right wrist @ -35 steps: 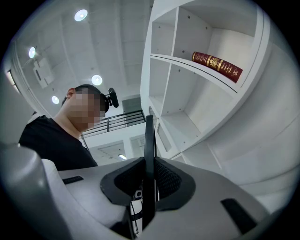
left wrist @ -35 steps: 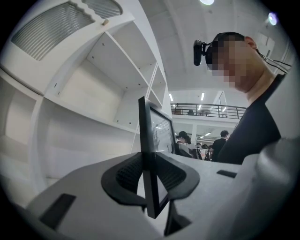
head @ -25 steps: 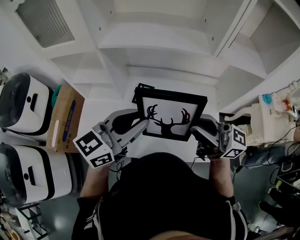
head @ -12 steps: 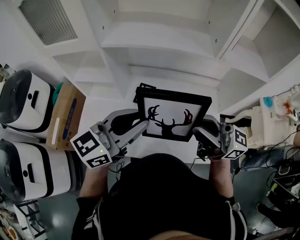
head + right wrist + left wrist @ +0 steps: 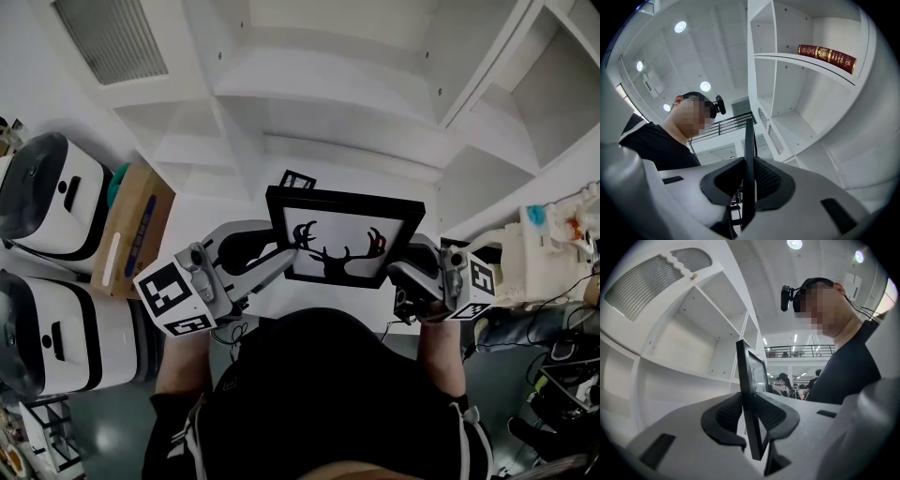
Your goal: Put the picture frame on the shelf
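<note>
A black picture frame (image 5: 345, 240) with a black antler silhouette on white hangs in the air in front of the white shelf unit (image 5: 309, 103), held from both sides. My left gripper (image 5: 286, 261) is shut on its left edge, my right gripper (image 5: 405, 267) on its right edge. In the left gripper view the frame (image 5: 752, 399) stands edge-on between the black pads (image 5: 726, 416). The right gripper view shows the same: the thin frame edge (image 5: 748, 168) is clamped between the pads (image 5: 766, 180). A small black stand (image 5: 298, 180) sticks out behind the frame's top left.
White shelf compartments stand open ahead. A red book (image 5: 827, 56) lies on an upper shelf board. At the left are two white-and-black appliances (image 5: 47, 202) and a cardboard box (image 5: 131, 239). Cluttered items (image 5: 562, 220) sit at the right.
The frame and both grippers have risen a little towards the shelf in the head view. Both grips are unchanged.
</note>
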Tool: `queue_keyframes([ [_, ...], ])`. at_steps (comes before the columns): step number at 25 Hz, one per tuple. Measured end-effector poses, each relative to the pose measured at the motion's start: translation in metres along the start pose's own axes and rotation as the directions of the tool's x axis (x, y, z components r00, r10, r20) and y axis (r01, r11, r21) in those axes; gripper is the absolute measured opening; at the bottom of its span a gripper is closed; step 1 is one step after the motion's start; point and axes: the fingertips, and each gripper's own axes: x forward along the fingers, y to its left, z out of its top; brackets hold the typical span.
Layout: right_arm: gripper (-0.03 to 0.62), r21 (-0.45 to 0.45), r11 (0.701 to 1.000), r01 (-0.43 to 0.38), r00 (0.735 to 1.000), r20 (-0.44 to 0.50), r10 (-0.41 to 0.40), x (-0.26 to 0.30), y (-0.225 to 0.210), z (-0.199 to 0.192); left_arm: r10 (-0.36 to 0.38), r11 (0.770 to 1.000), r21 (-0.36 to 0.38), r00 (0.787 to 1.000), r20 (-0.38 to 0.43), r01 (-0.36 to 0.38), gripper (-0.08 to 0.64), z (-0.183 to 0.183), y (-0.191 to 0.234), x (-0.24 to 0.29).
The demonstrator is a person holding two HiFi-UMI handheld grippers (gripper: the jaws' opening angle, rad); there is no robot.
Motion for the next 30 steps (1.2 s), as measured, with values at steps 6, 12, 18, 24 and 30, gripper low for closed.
queue_keyframes([
  [6,0.075,0.008,0.999,-0.043,0.999,0.03,0.043,0.003,0.005,0.004,-0.036,0.999,0.024,0.999,-0.022,0.036,0.096,0.003,-0.004,-0.004],
  [12,0.075,0.004,0.996,-0.085,0.996,0.021,0.085,0.004,0.014,0.0,-0.11,0.993,0.03,0.994,-0.02,0.11,0.123,0.007,-0.017,-0.004],
  [18,0.075,0.028,0.996,-0.082,0.997,0.005,0.082,0.011,0.016,-0.012,-0.207,0.974,0.07,0.975,-0.085,0.213,0.045,-0.001,-0.041,-0.004],
  [24,0.075,0.079,0.993,-0.088,0.994,0.066,0.083,0.02,0.012,-0.02,-0.228,0.973,-0.05,0.974,-0.014,0.227,0.02,0.009,-0.035,-0.015],
  [30,0.078,0.058,0.995,-0.08,0.995,0.071,0.075,0.04,0.01,-0.041,-0.225,0.973,-0.054,0.973,-0.04,0.223,0.015,0.006,-0.029,-0.042],
])
